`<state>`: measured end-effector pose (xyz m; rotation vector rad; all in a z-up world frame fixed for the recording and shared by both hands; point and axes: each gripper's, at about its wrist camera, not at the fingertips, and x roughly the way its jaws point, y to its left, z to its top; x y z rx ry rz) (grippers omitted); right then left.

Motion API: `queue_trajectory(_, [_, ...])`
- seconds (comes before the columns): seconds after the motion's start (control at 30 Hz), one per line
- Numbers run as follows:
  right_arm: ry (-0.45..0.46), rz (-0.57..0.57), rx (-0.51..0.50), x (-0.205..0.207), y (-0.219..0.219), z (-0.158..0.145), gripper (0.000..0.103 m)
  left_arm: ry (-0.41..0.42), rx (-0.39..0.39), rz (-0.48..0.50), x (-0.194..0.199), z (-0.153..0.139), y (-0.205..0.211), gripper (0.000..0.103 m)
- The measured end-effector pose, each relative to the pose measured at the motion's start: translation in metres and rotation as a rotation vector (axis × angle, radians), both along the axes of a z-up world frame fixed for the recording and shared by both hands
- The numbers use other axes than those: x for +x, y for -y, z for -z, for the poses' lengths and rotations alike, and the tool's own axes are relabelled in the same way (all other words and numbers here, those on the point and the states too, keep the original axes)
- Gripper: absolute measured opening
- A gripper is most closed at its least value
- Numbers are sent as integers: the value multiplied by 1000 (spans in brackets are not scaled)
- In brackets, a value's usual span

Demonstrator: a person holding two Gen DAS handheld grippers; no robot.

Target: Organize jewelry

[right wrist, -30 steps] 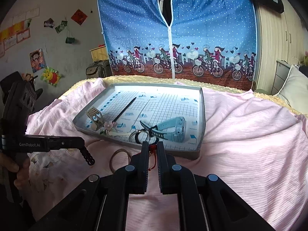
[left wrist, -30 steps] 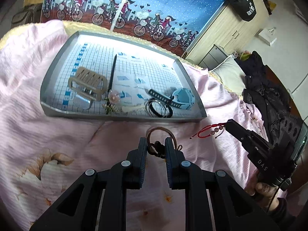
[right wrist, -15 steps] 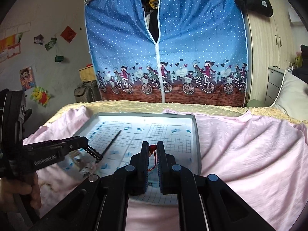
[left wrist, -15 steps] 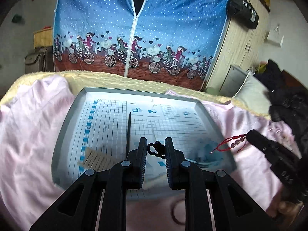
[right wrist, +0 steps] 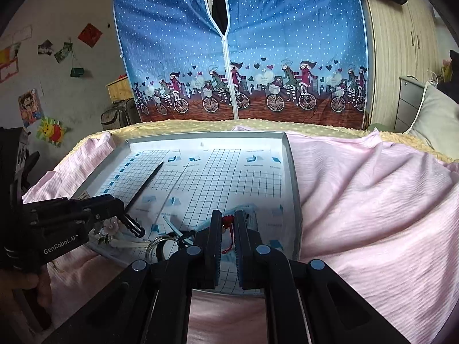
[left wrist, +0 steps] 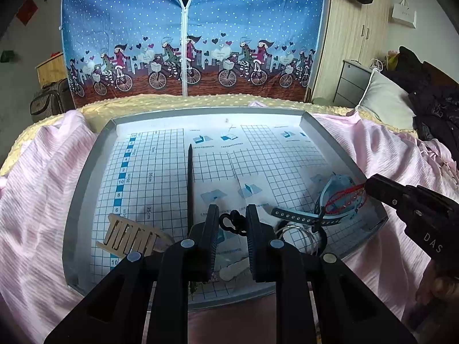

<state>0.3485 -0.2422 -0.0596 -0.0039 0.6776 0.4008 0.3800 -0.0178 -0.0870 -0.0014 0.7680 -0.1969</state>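
A grey tray (left wrist: 86,172) with a gridded paper floor lies on the pink bedspread. My left gripper (left wrist: 231,220) is shut on a dark hair tie (left wrist: 231,223) and hovers over the tray's near middle. Over the tray's right side my right gripper (right wrist: 227,223) is shut on a red bead bracelet (left wrist: 344,197), which dangles above a light blue watch (left wrist: 330,189). The left gripper (right wrist: 126,218) also shows at the left of the right wrist view, with the hair tie (right wrist: 134,226) hanging from its tip.
In the tray lie a black stick (left wrist: 190,183), a wooden comb (left wrist: 129,235), metal rings (left wrist: 298,235) and a pink flower piece (right wrist: 110,225). A blue bicycle-print curtain (left wrist: 189,43) hangs behind the bed. A pillow (left wrist: 384,100) and dark clothes (left wrist: 436,100) lie at the right.
Both grippers rose from the bedspread in front of the tray and moved forward over it, the left carrying the hair tie and the right carrying the red bracelet.
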Motion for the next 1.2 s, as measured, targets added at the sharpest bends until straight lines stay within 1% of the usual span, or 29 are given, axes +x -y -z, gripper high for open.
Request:
queue_trajectory(0.13, [-8,4,-6,3,-1,1,9,-27,-8,-6,1,0,-3,15])
queue_trajectory(0.27, [-15,8,-11,3,0,2,9,-50,-9,-33,3,1,-6,16])
queue_trajectory(0.3, [-16,9,-13,3,0,1,10,-53,-18,-39,3,1,-7,18])
queue_trajectory(0.33, [-16,12,-16,3,0,0,12,-51,-24,-51,3,0,-9,24])
queue_trajectory(0.37, [-14,15,-15,3,2,-1,18,-44,-28,-63,3,-2,-11,29])
queue_trajectory(0.4, [-7,19,-11,2,3,-4,28,-36,-35,-69,1,-4,-13,39])
queue_trajectory(0.43, [0,22,-7,1,5,-6,33,-16,-59,-77,-1,-9,-17,47])
queue_trajectory(0.47, [8,26,-4,0,6,-9,40,-1,-78,-81,-3,-14,-19,52])
queue_trajectory(0.5, [19,31,-2,-2,7,-12,46,15,-92,-90,-6,-19,-21,60])
queue_trajectory(0.53, [35,38,-1,-5,9,-17,48,30,-103,-98,-8,-24,-23,65])
queue_trajectory(0.57, [44,41,0,-7,10,-20,54,51,-117,-104,-12,-31,-26,67])
queue_trajectory(0.6, [59,49,3,-11,12,-26,61,68,-126,-110,-16,-39,-27,73])
queue_trajectory(0.63, [71,55,7,-15,14,-29,66,82,-129,-117,-20,-45,-28,83])
queue_trajectory(0.67, [82,59,12,-19,16,-33,74,96,-130,-124,-25,-51,-30,88])
queue_trajectory(0.7, [101,62,21,-26,18,-39,81,113,-135,-127,-31,-57,-32,96])
queue_trajectory(0.73, [111,64,24,-30,19,-43,84,134,-143,-127,-39,-63,-33,100])
queue_trajectory(0.8, [138,61,34,-41,21,-52,98,179,-145,-129,-54,-76,-36,101])
queue_trajectory(0.87, [167,56,44,-54,23,-62,103,227,-131,-132,-71,-90,-36,101])
queue_trajectory(0.97, [211,30,52,-76,23,-79,103,276,-127,-116,-94,-109,-35,101])
queue_trajectory(1.03, [231,19,48,-88,21,-86,103,273,-109,-101,-110,-118,-33,101])
queue_trajectory(1.17, [233,5,54,-117,18,-90,103,261,-75,-107,-147,-119,-34,101])
queue_trajectory(1.2, [230,6,49,-127,16,-90,103,257,-65,-112,-151,-116,-33,101])
